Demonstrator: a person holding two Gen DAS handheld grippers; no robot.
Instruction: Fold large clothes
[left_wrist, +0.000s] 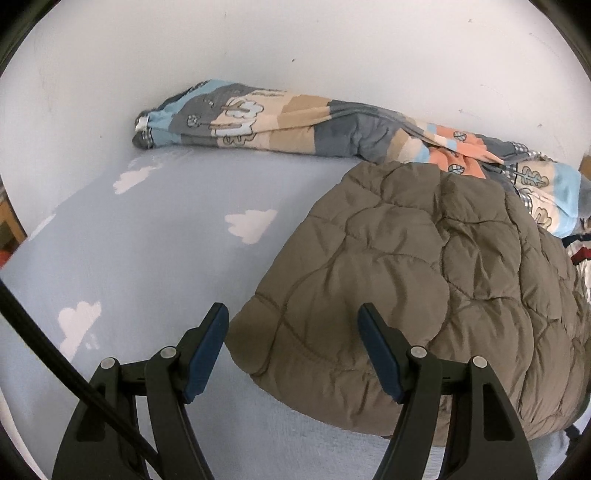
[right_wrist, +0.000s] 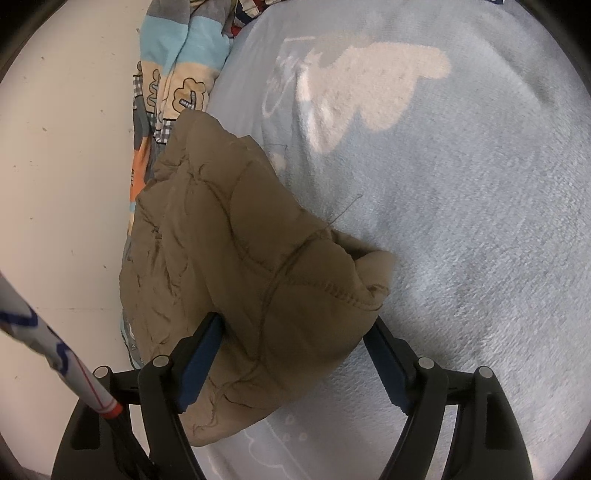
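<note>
A brown quilted puffer jacket (left_wrist: 424, 295) lies folded in a thick bundle on the light blue bed sheet (left_wrist: 147, 258). My left gripper (left_wrist: 293, 314) hovers open over the bundle's near left corner, and neither pad presses the cloth. In the right wrist view the jacket (right_wrist: 240, 258) runs from the wall side down between the fingers of my right gripper (right_wrist: 295, 326). Its jaws stand wide; the puffy fabric fills the gap and brushes the pads without being squeezed.
A patchwork quilt (left_wrist: 277, 118) in blue, grey, beige and orange is rolled along the white wall (left_wrist: 295, 37), also behind the jacket as the quilt (right_wrist: 177, 74). The cloud-print sheet (right_wrist: 461, 221) spreads out to the right. A black cable (left_wrist: 37, 332) crosses the lower left.
</note>
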